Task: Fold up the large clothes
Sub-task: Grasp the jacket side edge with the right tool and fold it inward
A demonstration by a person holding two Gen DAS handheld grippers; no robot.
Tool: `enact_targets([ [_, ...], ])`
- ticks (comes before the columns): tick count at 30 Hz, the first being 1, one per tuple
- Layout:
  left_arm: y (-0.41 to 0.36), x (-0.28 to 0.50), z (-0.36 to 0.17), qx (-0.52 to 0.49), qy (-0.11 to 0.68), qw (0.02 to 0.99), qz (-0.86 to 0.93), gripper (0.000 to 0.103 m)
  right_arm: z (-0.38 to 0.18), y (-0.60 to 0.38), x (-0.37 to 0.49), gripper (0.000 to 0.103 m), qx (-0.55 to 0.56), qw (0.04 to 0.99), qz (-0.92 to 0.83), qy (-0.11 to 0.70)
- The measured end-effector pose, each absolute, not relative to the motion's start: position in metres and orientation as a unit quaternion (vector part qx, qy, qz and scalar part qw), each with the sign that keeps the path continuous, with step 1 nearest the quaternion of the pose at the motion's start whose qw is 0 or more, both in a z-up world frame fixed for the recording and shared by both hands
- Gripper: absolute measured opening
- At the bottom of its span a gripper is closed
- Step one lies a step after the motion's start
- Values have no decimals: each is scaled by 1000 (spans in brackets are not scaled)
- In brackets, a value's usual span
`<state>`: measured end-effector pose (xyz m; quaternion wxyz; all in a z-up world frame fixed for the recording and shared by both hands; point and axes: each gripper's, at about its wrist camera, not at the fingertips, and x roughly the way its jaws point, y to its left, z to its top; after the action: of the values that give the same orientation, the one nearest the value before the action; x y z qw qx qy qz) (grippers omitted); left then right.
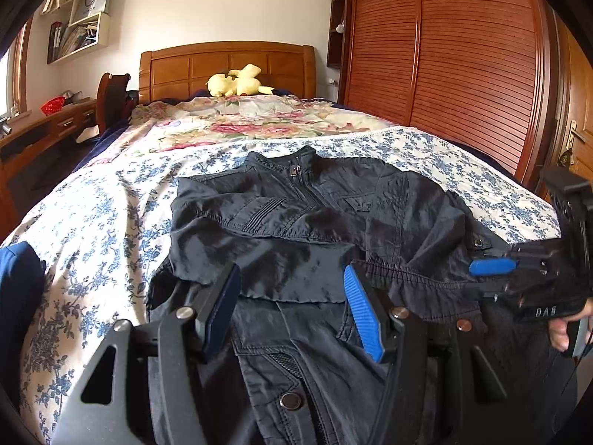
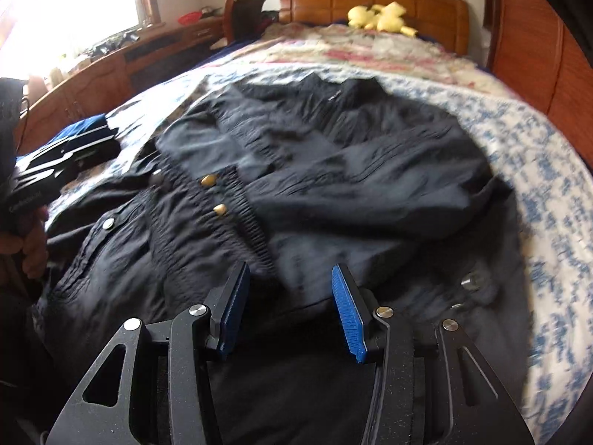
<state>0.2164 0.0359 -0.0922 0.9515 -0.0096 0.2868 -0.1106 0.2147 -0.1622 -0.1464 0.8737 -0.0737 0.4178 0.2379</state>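
Note:
A black zip jacket (image 1: 296, 204) lies front up on the blue-flowered bed sheet (image 1: 103, 215), collar toward the headboard and both sleeves folded across its chest. My left gripper (image 1: 291, 274) hovers open over the jacket's lower half, with cloth beneath it and nothing pinched. In the right wrist view the jacket (image 2: 333, 170) is blurred. My right gripper (image 2: 291, 269) stands open just above the hem near an elastic cuff, its blue pads apart and gripping nothing. It also shows at the right edge of the left wrist view as the right gripper (image 1: 481, 278), held by a hand (image 1: 563, 330).
A yellow plush toy (image 1: 237, 81) rests against the wooden headboard (image 1: 226, 63) above a pink floral quilt (image 1: 252, 122). A slatted wardrobe (image 1: 463, 55) lines the right side, a wooden desk (image 1: 48, 122) the left. A folded blue garment (image 2: 85, 129) lies left of the jacket.

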Motion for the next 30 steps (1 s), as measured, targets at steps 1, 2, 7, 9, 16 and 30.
enact_targets([
  [1, 37, 216, -92, -10, 286, 952, -110, 57, -148, -158, 212, 47, -75, 872, 244, 418],
  [2, 37, 216, -92, -11, 286, 952, -109, 57, -149, -154, 210, 47, -76, 870, 250, 418],
  [7, 43, 216, -91, -15, 286, 952, -104, 57, -150, -134, 200, 44, -55, 854, 294, 426],
  [9, 46, 216, -90, -15, 285, 953, -102, 57, -147, -128, 196, 9, -50, 850, 314, 421],
  [16, 59, 210, -85, -25, 278, 956, -93, 57, -133, -103, 169, 5, -40, 832, 363, 417],
  [30, 45, 193, -96, -17, 292, 949, -116, 57, -124, -101, 130, 28, -92, 826, 351, 431],
])
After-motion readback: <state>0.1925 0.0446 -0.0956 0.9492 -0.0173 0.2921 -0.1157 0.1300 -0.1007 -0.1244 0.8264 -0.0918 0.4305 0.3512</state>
